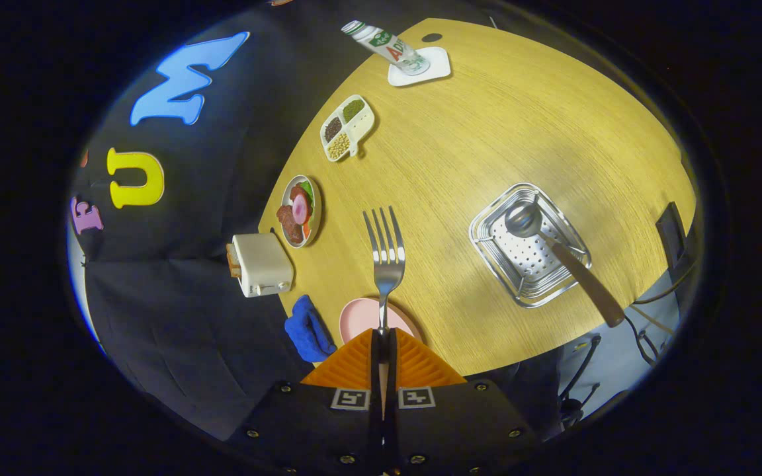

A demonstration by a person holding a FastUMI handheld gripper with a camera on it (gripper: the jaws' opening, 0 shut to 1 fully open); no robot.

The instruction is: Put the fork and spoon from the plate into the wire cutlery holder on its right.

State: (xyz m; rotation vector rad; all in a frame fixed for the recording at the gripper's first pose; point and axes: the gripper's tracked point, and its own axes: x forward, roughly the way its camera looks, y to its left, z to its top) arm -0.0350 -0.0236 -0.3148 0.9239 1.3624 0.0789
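The hand-held gripper (381, 344) is clenched on the fork (386, 258) handle, tines pointing ahead, above the pink plate (358, 316). Right of the plate, the spoon (553, 254) leans in the wire cutlery holder (530, 246) on the tabletop (487, 132).

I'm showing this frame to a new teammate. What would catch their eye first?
The fork, clamped by its handle between the gripper's fingers, sticks out ahead above the pink plate. To its right, the spoon already rests in the wire cutlery holder on the wooden table.
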